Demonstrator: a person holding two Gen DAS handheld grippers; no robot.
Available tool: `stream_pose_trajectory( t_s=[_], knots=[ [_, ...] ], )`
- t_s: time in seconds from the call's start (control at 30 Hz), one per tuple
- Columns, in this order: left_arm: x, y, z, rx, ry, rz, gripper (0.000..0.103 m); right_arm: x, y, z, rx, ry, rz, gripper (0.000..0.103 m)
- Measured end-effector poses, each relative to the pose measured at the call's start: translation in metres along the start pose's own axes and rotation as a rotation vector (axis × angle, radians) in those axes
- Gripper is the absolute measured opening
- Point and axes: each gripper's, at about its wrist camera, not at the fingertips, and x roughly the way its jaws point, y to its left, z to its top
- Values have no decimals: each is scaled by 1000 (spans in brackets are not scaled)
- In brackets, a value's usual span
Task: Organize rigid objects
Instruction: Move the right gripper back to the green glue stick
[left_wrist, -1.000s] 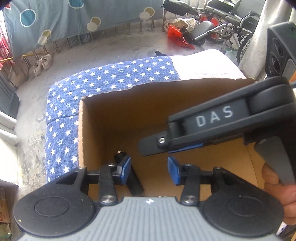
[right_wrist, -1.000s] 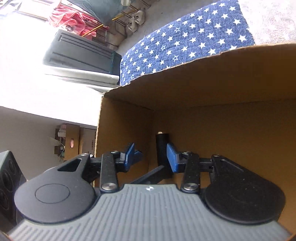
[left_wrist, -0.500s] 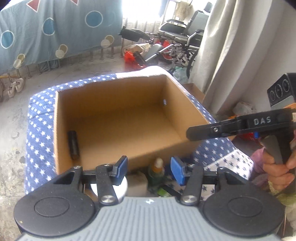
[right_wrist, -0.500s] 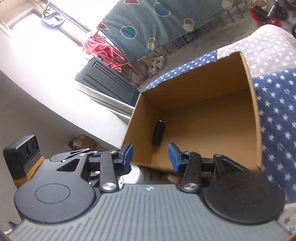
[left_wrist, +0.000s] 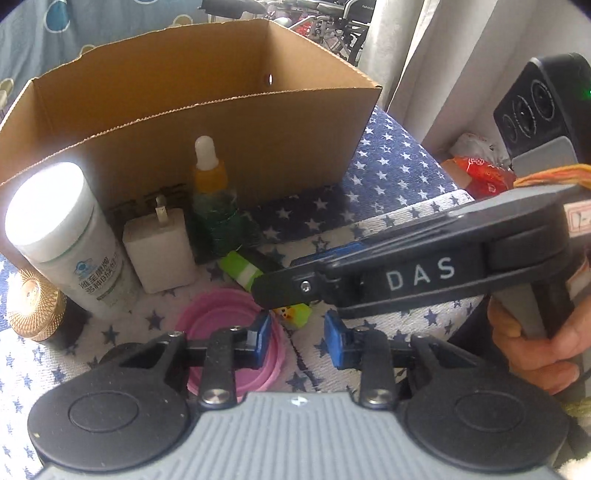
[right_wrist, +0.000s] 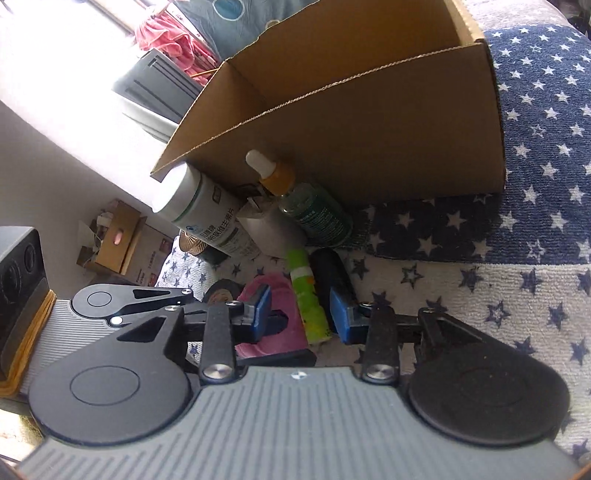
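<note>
A brown cardboard box (left_wrist: 280, 147) stands on the star-patterned cloth; it also shows in the right wrist view (right_wrist: 388, 140). In front of it stand a white jar (left_wrist: 70, 243), a white charger (left_wrist: 159, 251) and a green dropper bottle (left_wrist: 216, 206). A green tube (right_wrist: 308, 299), a black cylinder (right_wrist: 330, 273) and a pink lid (left_wrist: 225, 332) lie nearer. My left gripper (left_wrist: 297, 341) is open and empty above the pink lid. My right gripper (right_wrist: 303, 314) is open, its jaws on either side of the green tube.
A gold-capped jar (left_wrist: 33, 310) sits at the left of the row. A black tape roll (right_wrist: 221, 293) lies beside the pink lid. The right gripper's body (left_wrist: 424, 273) crosses the left wrist view above the green tube (left_wrist: 242, 269).
Both grippers have pulled back out of the box and dropped low in front of it. The black cylinder left inside the box is out of sight now.
</note>
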Motion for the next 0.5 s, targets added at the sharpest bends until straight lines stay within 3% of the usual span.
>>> stream_pose_trajectory(
  t_s=[0.5],
  knots=[
    [8,3,4,3,44,11,32,13,-1,9,-18,21,20,32]
  ],
)
